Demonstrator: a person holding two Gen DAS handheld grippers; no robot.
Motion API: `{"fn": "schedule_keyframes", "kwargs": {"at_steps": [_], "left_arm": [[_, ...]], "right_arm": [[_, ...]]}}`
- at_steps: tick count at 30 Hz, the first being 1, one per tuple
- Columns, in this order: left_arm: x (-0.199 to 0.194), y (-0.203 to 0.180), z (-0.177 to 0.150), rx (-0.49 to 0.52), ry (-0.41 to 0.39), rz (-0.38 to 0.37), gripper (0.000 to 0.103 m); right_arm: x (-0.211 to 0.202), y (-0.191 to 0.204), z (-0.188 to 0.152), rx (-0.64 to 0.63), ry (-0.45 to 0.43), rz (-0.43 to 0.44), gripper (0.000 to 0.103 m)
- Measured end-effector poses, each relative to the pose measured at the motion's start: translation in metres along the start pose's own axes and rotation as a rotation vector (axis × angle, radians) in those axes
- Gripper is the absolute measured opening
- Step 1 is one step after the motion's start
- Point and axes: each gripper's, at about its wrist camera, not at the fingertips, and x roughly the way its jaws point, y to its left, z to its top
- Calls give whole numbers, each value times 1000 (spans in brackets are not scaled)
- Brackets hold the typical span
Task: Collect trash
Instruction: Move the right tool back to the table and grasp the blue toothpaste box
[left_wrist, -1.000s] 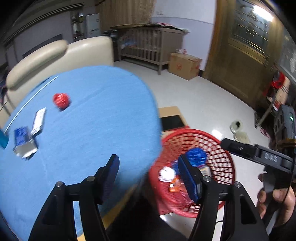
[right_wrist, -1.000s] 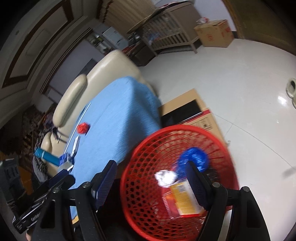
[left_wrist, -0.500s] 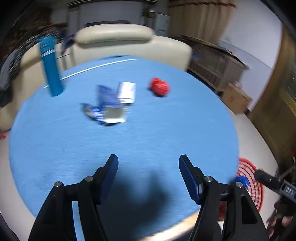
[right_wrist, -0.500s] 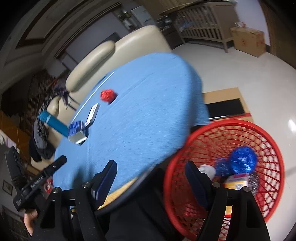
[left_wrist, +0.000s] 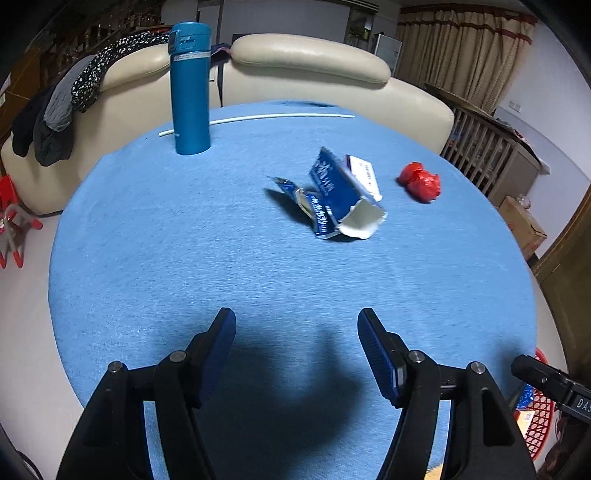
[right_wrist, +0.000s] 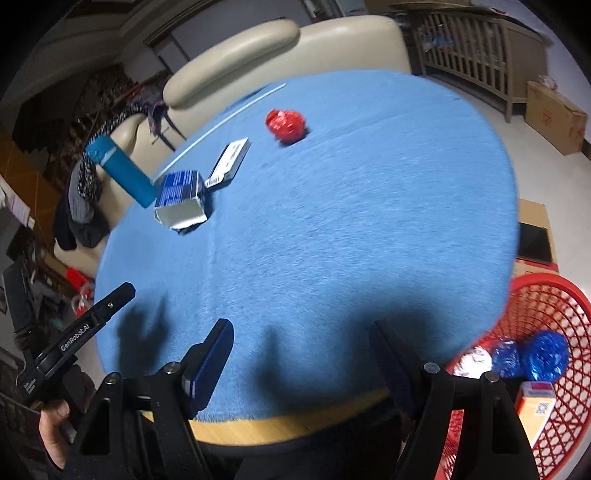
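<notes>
Two grippers, both empty with jaws parted about halfway, have swung from over the red basket (right_wrist: 546, 332) back to face the round blue desk (left_wrist: 184, 258). Judgement: a drop-off is finished and the next pickup is beginning. Left gripper (left_wrist: 296, 350) and right gripper (right_wrist: 303, 354) both hang over the near desk edge, well apart from any trash.

Count on the desk: one blue flask (left_wrist: 190, 88), upright, likely not trash; one torn blue carton (left_wrist: 332, 199); one flat white-and-blue packet (left_wrist: 364, 175) just behind the carton; one red foil ball (left_wrist: 421, 181); one white straw (left_wrist: 258, 119).

Basket, on the floor beside the desk, already holds several wrappers.
</notes>
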Motion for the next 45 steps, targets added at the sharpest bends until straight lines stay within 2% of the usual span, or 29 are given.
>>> {"fn": "schedule_keyframes", "kwargs": {"at_steps": [6,11,17,20,28,34,35,36,45], "left_arm": [[11,9,4,-13,18,-8,69],[19,28,7,-74,31,-10,69],[17,40,9,-99,21,-10,69],[16,46,9,-109,18,-6,69],[24,65,7,-146,41,11,69],[31,72,11,-157,48,26,69],[33,72,12,-152,49,31,69],[33,71,12,-150,49,33,69],[47,51,28,-113,63,16,69]], "right_arm": [[26,21,13,-28,39,-8,79],[38,39,31,-53,50,12,79],[57,76,77,-70,40,140,79],[79,97,104,-69,69,224,79],[134,130,144,-82,128,257,79],[175,144,144,-106,198,261,78],[177,146,141,-122,195,262,75],[176,147,139,-138,187,261,59],[141,118,118,-152,132,249,59]]}}
